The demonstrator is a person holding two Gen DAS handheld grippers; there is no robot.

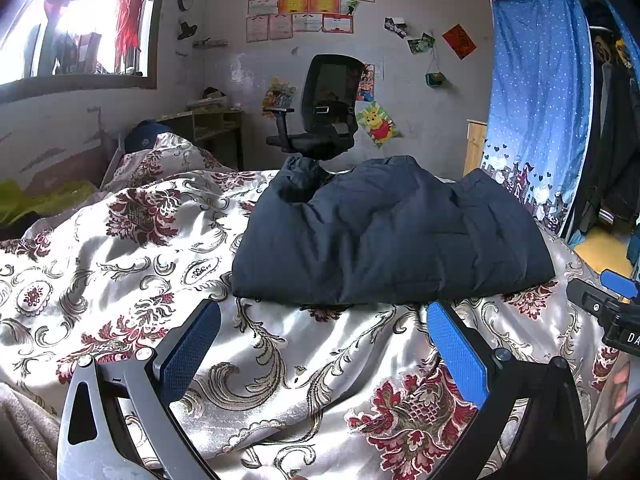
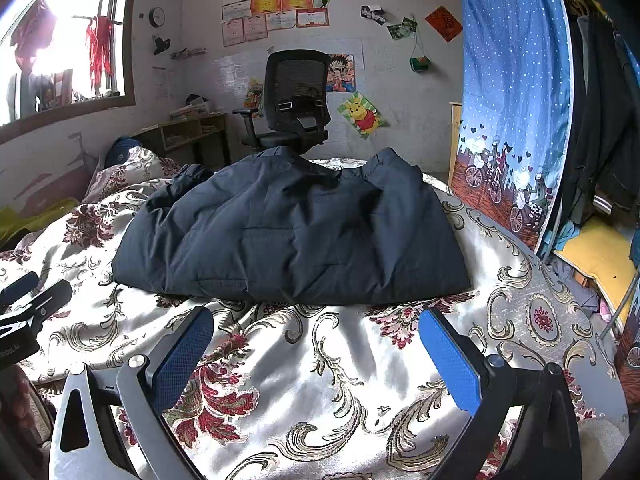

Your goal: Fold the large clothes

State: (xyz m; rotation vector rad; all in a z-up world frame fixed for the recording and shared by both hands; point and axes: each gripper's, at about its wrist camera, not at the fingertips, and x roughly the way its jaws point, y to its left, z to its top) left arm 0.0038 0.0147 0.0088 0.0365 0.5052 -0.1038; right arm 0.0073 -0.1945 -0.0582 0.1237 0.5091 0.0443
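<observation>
Place: a lived-in home bedroom.
Bed: floral satin quilt (image 1: pixel 120 264) covers it, pillow (image 1: pixel 160 156) at the head.
Walls: certificates (image 2: pixel 280 4), cartoon posters (image 2: pixel 362 114), a clock (image 2: pixel 157 17).
Furniture: office chair (image 2: pixel 294 100), wooden desk (image 2: pixel 188 132).
Storage: curtained wardrobe (image 2: pixel 516 100) with hanging clothes.

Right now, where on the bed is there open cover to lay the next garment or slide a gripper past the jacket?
Free: the floral bedcover between the navy jacket and both open grippers, left gripper, right gripper; also the strip left of the jacket. Crowded: the bunched bedding by the left wall, and behind the jacket, where the office chair stands.
</observation>
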